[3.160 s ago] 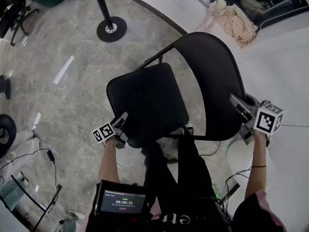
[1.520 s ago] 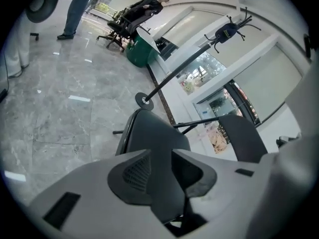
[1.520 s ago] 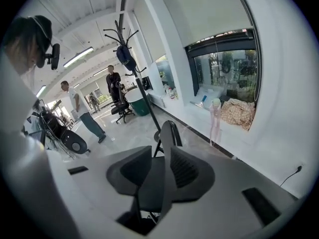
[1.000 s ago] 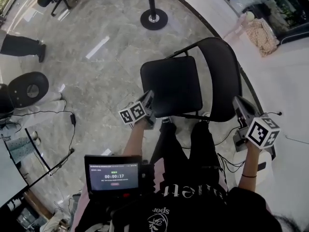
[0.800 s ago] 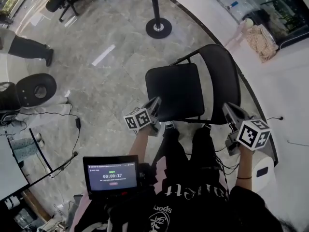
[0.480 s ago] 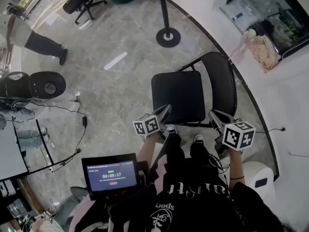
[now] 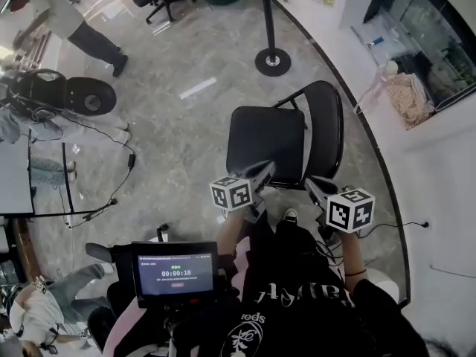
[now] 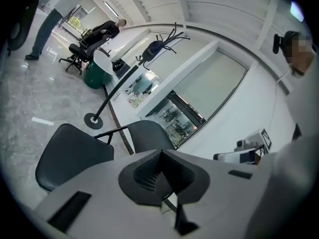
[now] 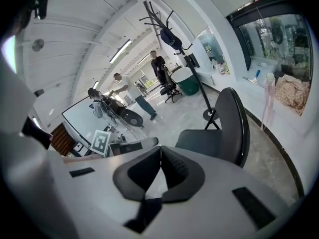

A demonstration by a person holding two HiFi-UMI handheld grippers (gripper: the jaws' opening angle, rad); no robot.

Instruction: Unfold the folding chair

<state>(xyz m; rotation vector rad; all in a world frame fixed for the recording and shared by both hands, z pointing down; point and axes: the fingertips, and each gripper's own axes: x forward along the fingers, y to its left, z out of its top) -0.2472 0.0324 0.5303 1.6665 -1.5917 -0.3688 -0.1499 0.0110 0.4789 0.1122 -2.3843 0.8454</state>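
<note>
Folding chair (image 7: 266, 141) first, on the head view: it stands opened out on the marble floor (image 7: 175, 125), a little right of centre frame. Its seat is flat and its backrest (image 7: 329, 125) rises on the seat's right side. Just below it my left tool (image 7: 262, 172) points up-frame toward the near seat edge. My right tool (image 7: 312, 184) sits beside it to the right, under the lower end of the backrest. A stanchion base (image 7: 273, 62) lies above the chair, a person (image 7: 71, 21) walks at upper left, and a small screen (image 7: 176, 272) glows at lower left.

Over to the left gripper view: the left tool (image 8: 160, 154) has its jaws pressed fully together, with nothing between them. The folding chair (image 8: 70, 153) sits beyond the tips and clear of them, seat at lower left, backrest just above the jaws.

Right gripper view now: the right tool (image 9: 160, 162) is closed tight too, and empty. The folding chair (image 9: 199, 141) shows right of centre, seat just above the jaws and backrest curving up on its right, apart from the tool. A marker cube (image 9: 101, 142) on my left tool peeks in at left.
</note>
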